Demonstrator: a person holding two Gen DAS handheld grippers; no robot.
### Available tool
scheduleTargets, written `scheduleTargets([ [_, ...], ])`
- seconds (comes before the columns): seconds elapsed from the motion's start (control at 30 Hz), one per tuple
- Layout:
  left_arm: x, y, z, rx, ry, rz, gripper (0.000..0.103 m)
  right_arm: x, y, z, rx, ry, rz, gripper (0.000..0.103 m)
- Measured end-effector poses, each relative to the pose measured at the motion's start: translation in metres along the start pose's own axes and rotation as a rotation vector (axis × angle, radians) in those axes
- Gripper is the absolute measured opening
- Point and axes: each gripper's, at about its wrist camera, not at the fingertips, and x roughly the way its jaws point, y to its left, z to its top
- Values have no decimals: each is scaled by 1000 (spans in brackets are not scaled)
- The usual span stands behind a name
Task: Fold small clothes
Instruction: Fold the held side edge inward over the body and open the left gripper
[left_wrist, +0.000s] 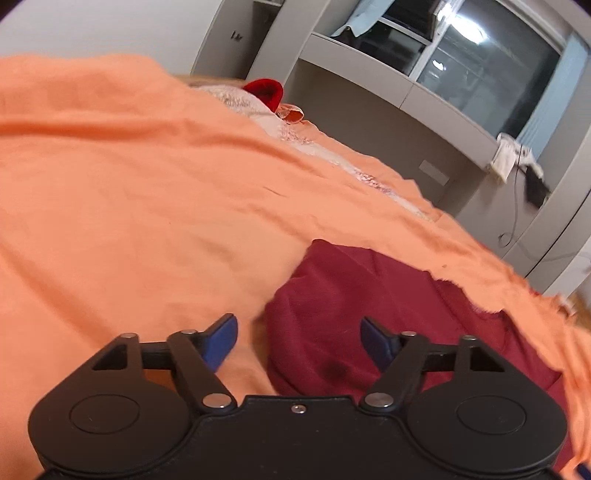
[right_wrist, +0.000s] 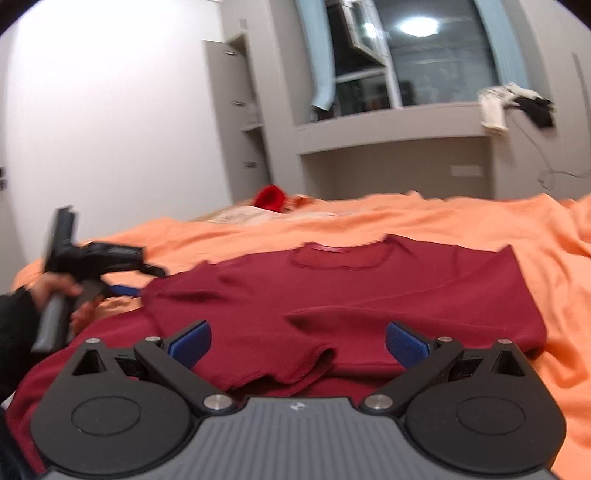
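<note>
A dark red T-shirt (right_wrist: 351, 295) lies flat on the orange bed sheet (right_wrist: 461, 218), collar at the far side, with a sleeve folded over its front. My right gripper (right_wrist: 297, 341) is open and empty, just above the shirt's near hem. My left gripper (left_wrist: 299, 341) is open and empty, hovering over the shirt's left edge (left_wrist: 351, 302) where it meets the sheet (left_wrist: 129, 184). The left gripper also shows in the right wrist view (right_wrist: 129, 290), held in a hand at the shirt's left side.
A bright red garment (right_wrist: 269, 197) and pale patterned cloth (left_wrist: 295, 136) lie at the bed's far end. Grey cabinets and a window ledge (right_wrist: 388, 129) with clothes (right_wrist: 517, 99) stand behind the bed. The bed's right edge (left_wrist: 546, 295) drops off near the shirt.
</note>
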Motion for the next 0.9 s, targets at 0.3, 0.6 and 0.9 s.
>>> scheduleTargets([
  [0.3, 4, 4, -4, 41, 46, 72, 79, 38, 15, -10, -137, 280, -111, 103],
  [0.6, 4, 15, -3, 57, 69, 117, 79, 34, 24, -24, -223, 290, -100, 102],
  [0.9, -32, 10, -8, 50, -21, 94, 94, -11, 4, -22, -110, 127, 45, 103],
])
